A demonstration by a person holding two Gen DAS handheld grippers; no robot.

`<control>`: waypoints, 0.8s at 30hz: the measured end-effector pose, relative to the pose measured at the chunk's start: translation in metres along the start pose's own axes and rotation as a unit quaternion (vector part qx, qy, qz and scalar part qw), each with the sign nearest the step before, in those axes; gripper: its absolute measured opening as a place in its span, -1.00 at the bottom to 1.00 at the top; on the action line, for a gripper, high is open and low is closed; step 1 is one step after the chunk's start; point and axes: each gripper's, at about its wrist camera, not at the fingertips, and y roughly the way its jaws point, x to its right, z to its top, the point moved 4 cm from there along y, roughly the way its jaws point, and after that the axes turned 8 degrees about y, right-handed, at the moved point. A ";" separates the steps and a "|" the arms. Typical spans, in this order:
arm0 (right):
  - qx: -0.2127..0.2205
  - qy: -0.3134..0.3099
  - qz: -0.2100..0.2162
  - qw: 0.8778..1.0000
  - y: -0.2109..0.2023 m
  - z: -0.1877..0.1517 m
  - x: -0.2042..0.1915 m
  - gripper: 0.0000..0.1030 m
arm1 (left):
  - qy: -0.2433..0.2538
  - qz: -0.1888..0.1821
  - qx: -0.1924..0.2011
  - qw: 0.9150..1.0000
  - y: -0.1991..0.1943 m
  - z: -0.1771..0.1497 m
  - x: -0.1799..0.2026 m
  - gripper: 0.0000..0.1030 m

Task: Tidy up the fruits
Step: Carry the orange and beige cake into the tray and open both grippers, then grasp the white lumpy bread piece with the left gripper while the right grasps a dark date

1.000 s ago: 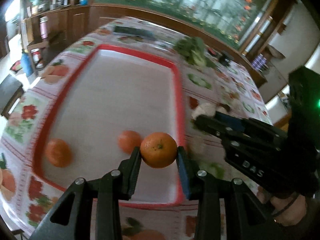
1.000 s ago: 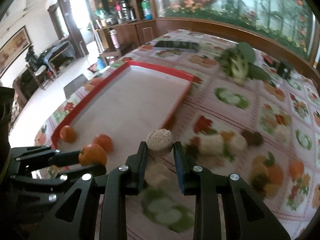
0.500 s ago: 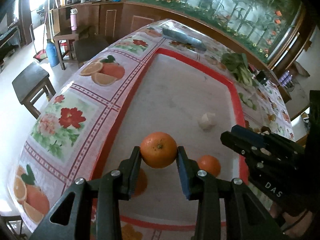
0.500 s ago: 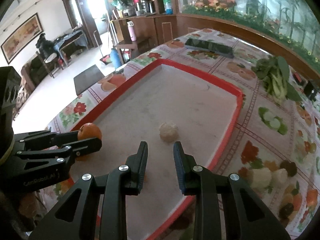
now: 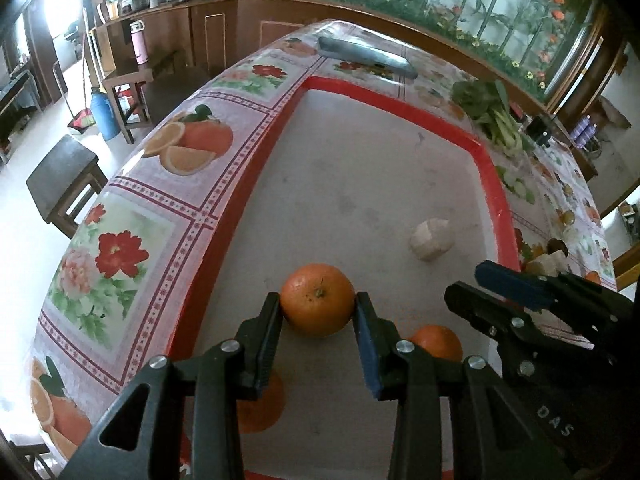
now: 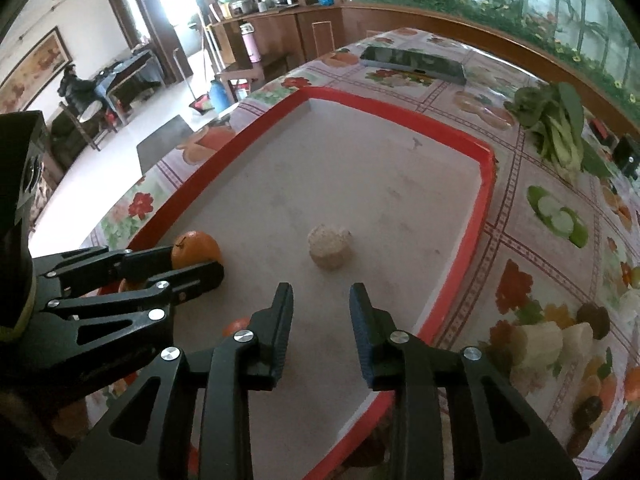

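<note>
Covering the table, a fruit-print cloth (image 5: pixel 132 240); red-rimmed tray (image 5: pixel 494 184) on it.

Glossy tablecloth (image 5: pixel 168 184); matt grey tray (image 5: pixel 352 184) floor.

Three oranges: one (image 5: pixel 317 299) between the left gripper's (image 5: pixel 317 322) fingers, one (image 5: pixel 437 342) just right of it, one (image 5: pixel 260 406) beneath its left finger. One pale peeled fruit (image 6: pixel 330 247) ahead of the right gripper (image 6: pixel 320 312). One red-rimmed tray (image 5: pixel 496 184). One bunch of greens (image 6: pixel 558 124).
</note>
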 end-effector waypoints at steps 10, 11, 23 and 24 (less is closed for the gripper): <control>0.014 0.022 0.008 1.000 -0.027 -0.015 0.001 -0.06 | 0.002 0.031 0.026 0.999 -0.024 -0.002 0.008 0.27; 0.020 0.026 0.006 0.999 -0.032 -0.017 0.002 0.10 | 0.003 0.033 0.029 0.999 -0.027 -0.001 0.010 0.27; 0.070 0.091 -0.051 0.992 -0.093 -0.056 0.090 0.46 | 0.065 -0.017 0.040 0.997 -0.055 -0.018 0.095 0.31; 0.069 0.099 -0.061 0.991 -0.095 -0.061 0.102 0.46 | 0.075 -0.024 0.039 0.996 -0.057 -0.021 0.106 0.31</control>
